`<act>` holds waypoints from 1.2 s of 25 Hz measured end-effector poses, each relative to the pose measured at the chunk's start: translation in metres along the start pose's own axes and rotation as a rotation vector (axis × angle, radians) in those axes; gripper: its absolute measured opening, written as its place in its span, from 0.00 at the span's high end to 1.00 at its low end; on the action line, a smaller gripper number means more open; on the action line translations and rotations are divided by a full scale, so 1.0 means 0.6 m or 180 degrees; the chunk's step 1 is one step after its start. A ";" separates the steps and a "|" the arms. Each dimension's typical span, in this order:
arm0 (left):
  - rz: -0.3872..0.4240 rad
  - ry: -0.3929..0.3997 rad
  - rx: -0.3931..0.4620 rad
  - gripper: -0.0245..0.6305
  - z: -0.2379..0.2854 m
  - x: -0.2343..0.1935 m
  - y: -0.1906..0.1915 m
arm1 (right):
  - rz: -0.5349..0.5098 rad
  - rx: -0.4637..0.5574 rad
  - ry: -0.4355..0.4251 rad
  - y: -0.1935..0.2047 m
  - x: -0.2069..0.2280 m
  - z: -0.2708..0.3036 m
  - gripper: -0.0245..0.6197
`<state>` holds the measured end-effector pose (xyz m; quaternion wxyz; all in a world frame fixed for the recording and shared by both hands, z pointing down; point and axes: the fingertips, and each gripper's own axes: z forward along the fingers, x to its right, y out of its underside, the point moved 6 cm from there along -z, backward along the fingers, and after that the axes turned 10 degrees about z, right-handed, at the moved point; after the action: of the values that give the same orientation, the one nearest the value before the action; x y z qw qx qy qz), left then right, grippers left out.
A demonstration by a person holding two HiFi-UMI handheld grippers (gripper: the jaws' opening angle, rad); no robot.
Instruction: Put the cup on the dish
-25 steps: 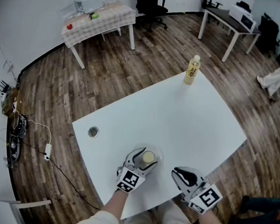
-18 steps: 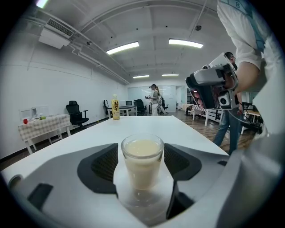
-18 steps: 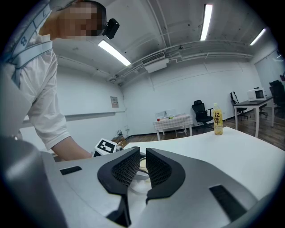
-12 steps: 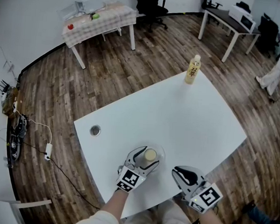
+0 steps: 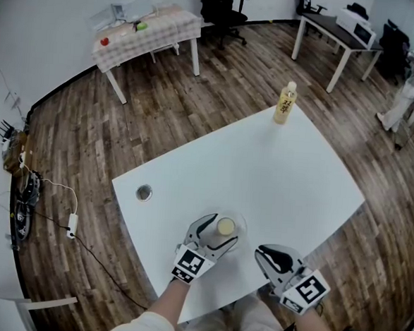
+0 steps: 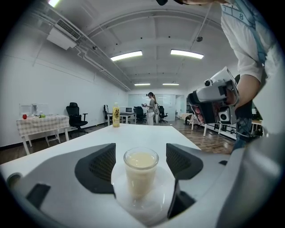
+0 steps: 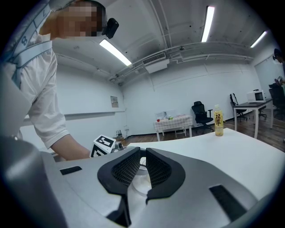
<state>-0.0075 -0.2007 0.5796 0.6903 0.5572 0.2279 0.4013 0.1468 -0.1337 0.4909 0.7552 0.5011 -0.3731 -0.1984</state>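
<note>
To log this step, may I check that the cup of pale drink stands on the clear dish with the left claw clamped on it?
Not quite: the left claw is not clamped on the cup. Its jaws have just been opening and stand apart either side of it, clear of the glass, as the left gripper view shows. The cup does stand on the clear dish.

White table — a flat rectangular top, standing on a dark wood-plank floor; seen cornerwise from the head view. Directly on the top: one clear dish, close to the near edge; one bottle with a yellow label and pale cap, upright, at the far corner — well apart from the dish. A round metal-rimmed hole is set into the top by the left corner.
</note>
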 end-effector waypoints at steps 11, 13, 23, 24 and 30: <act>-0.0007 -0.0038 0.0156 0.44 -0.039 0.000 -0.018 | -0.0018 0.0048 0.0026 0.013 -0.026 0.002 0.87; -0.0008 -0.0039 0.0170 0.45 -0.046 0.001 -0.021 | -0.0013 0.0040 0.0026 0.011 -0.032 0.003 0.87; -0.0032 0.0012 0.0346 0.81 -0.101 0.012 -0.051 | -0.0084 0.0079 0.0003 0.009 -0.071 0.004 0.87; -0.0035 0.0015 0.0370 0.84 -0.106 0.012 -0.055 | -0.0088 0.0075 -0.0003 0.009 -0.074 0.004 0.87; -0.0029 0.0052 0.0483 0.92 -0.131 0.016 -0.077 | -0.0125 0.0141 -0.0032 0.004 -0.091 0.010 0.87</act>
<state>-0.0478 -0.1494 0.5151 0.6460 0.6036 0.2658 0.3843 0.1069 -0.0999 0.4748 0.7380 0.5240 -0.3713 -0.2074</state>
